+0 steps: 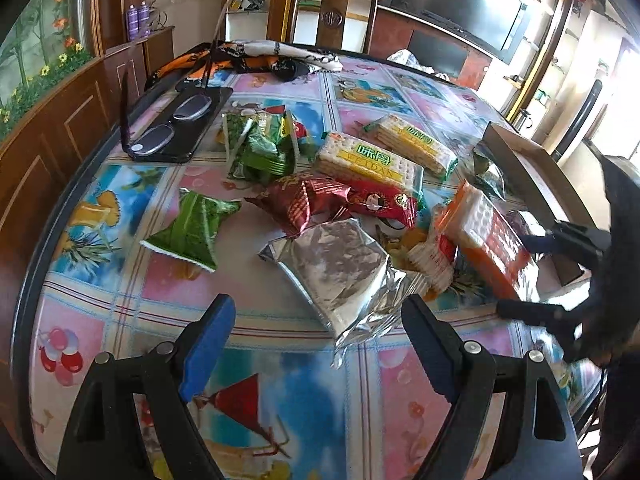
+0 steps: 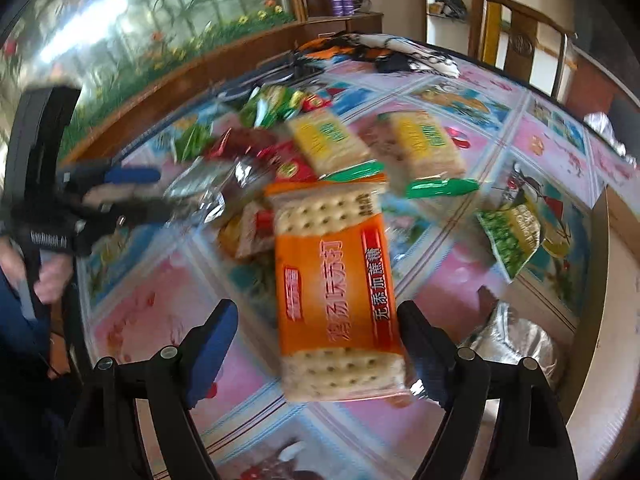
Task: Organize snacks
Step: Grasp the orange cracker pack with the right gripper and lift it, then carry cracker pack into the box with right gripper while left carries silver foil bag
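Observation:
Snack packs lie scattered on a colourful tablecloth. My left gripper (image 1: 320,344) is open and empty, just short of a silver foil pack (image 1: 340,268). My right gripper (image 2: 316,344) is open around an orange cracker pack (image 2: 336,280); the pack lies between its fingers and I cannot tell if they touch it. The same orange pack (image 1: 488,240) and the right gripper (image 1: 544,276) show in the left wrist view. Two yellow-green cracker packs (image 1: 372,160), green packs (image 1: 192,228) and red packs (image 1: 312,200) lie beyond.
A cardboard box (image 1: 532,176) stands at the table's right edge. Glasses on a dark case (image 1: 176,124) and a patterned cloth (image 1: 264,56) lie at the far left. A wooden chair (image 1: 332,16) stands behind the table. A green-pea pack (image 2: 508,236) lies near the box.

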Motion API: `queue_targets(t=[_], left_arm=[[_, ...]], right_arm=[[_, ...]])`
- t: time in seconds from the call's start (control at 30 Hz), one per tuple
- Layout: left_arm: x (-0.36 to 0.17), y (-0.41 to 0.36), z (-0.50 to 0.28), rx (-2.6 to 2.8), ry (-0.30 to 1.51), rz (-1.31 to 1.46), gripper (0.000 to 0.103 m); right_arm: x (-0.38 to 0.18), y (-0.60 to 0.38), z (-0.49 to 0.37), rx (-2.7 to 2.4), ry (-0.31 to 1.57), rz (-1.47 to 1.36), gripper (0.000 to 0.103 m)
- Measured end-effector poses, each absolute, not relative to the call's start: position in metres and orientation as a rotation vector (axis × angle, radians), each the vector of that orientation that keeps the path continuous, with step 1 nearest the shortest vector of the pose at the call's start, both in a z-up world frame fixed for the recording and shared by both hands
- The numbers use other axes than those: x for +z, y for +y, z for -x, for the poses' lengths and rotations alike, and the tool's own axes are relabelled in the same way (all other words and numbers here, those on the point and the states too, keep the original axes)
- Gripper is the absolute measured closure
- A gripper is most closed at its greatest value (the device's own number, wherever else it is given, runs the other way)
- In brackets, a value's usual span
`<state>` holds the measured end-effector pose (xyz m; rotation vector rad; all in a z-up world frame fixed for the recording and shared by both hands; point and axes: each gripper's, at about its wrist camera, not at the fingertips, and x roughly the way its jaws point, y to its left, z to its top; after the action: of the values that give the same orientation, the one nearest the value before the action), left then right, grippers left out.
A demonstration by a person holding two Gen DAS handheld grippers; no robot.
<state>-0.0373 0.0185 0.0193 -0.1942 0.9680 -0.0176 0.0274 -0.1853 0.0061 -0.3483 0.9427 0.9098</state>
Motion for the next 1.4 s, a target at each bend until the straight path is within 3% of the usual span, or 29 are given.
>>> queue_targets(t=[0.1, 0.17, 0.2, 0.23, 0.5, 0.6, 0.63, 0.73, 1.4], left_arm=[[0.019, 0.012, 0.029, -0.013, 0.978, 0.210, 0.018], [0.018, 0.007, 0.024, 0.001, 0.976, 0.206, 0.018], [0.017, 0.004, 0.021, 0.009, 0.976, 0.196, 0.018], [0.016, 0.001, 0.017, 0.028, 0.983, 0.178, 0.018], [0.002, 0.000, 0.003, 0.085, 0.980, 0.175, 0.018], [0.003, -0.006, 0.005, 0.085, 0.953, 0.147, 0.032], [0.004, -0.008, 0.007, 0.076, 0.946, 0.143, 0.042], [0.005, -0.015, 0.011, 0.075, 0.921, 0.125, 0.046], [0.049, -0.068, 0.020, 0.005, 0.846, 0.096, 0.050]], right_arm=[[0.006, -0.179, -0.025, 0.829, 0.901, 0.375, 0.020], [0.006, -0.176, -0.027, 0.788, 0.887, 0.365, 0.031], [0.004, -0.175, -0.029, 0.768, 0.893, 0.360, 0.043], [0.001, -0.175, -0.032, 0.750, 0.905, 0.351, 0.045], [0.002, -0.189, -0.026, 0.729, 0.901, 0.256, 0.045], [0.001, -0.195, -0.023, 0.722, 0.893, 0.230, 0.045], [0.001, -0.197, -0.023, 0.722, 0.890, 0.219, 0.045], [-0.002, -0.206, -0.025, 0.722, 0.885, 0.149, 0.045], [0.022, -0.266, -0.052, 0.793, 0.771, -0.219, 0.045]])
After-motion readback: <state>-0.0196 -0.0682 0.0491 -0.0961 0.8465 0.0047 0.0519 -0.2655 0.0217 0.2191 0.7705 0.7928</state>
